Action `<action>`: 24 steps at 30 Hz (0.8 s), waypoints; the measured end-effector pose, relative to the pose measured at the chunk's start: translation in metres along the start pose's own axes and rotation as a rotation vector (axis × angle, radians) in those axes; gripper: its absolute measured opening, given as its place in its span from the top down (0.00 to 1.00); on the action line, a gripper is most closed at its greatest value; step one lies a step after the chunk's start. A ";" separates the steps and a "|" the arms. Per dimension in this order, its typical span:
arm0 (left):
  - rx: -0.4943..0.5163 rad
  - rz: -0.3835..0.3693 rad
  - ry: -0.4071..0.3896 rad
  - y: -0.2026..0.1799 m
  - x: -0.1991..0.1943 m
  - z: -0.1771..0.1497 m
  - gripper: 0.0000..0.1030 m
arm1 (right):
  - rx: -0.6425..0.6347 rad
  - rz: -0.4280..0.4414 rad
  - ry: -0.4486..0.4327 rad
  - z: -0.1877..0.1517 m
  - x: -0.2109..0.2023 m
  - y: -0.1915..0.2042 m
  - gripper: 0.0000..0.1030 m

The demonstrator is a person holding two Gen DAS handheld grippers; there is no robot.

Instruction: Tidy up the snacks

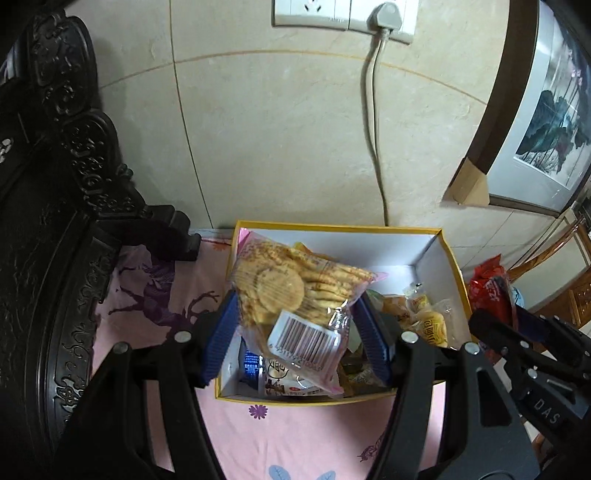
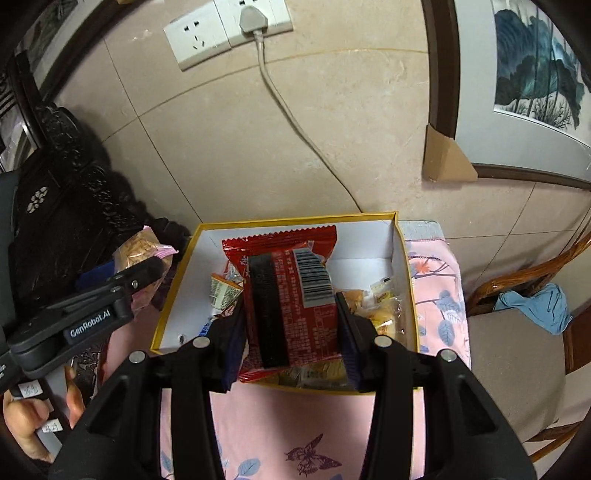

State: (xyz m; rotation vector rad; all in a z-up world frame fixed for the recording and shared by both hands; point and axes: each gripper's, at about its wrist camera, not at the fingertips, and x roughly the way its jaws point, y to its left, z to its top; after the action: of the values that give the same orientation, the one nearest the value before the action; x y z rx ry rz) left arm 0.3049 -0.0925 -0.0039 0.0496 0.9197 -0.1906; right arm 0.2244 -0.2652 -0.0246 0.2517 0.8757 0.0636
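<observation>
- left gripper (image 1: 295,332) nearest in the left wrist view: blue pads pinch a clear cracker bag (image 1: 291,295) from both sides at its lower half, so it hangs in the grip above the box rather than resting on what's inside.
- cracker bag long axis runs along the fingers, roughly near-to-far; barcode end (image 1: 304,341) faces the camera, sealed far end tips up and to the right over the box.
- right gripper (image 2: 291,328) in the right wrist view: fingers closed on the sides of a red snack pack (image 2: 291,291), back side up, barcode showing; black band runs down its length.
- red pack long axis also lies along the fingers, serrated top edge pointing at the far wall of the box; near edge sits about over the box's front rim.
- judgement: both packs are held over the opening, ready to be lowered in; neither is released yet.
- yellow-rimmed box (image 1: 456,258) sits on the pink printed cloth (image 1: 295,435), white inside, open top, already holding small wrapped snacks (image 1: 428,314) along its right side and more packets at the near end.
- a lot of bare white floor shows at the far end of the box, likely the spot for these two.
- beyond: tiled wall, socket with plug (image 1: 386,16) and cord dropping behind the box, framed picture (image 2: 535,62) to the right.
</observation>
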 end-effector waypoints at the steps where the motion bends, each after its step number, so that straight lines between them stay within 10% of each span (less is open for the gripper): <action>1: 0.002 0.000 0.005 -0.001 0.004 -0.001 0.39 | -0.002 0.000 0.003 -0.001 0.001 0.001 0.56; 12: 0.005 0.006 0.017 0.001 0.010 0.002 0.37 | -0.024 -0.045 0.018 0.003 0.015 0.007 0.54; 17: -0.021 0.026 -0.033 0.002 -0.002 0.007 0.04 | -0.044 -0.093 -0.033 0.006 0.005 0.010 0.24; 20: -0.016 0.044 -0.098 0.002 -0.015 0.011 0.02 | -0.068 -0.117 -0.035 0.006 0.001 0.013 0.01; 24: -0.008 0.043 -0.058 -0.001 -0.015 0.015 0.02 | -0.041 -0.149 -0.031 0.004 0.000 0.009 0.01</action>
State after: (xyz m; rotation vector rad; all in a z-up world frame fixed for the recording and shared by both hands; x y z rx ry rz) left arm 0.3081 -0.0930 0.0169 0.0562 0.8607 -0.1476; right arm 0.2273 -0.2570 -0.0197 0.1478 0.8594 -0.0606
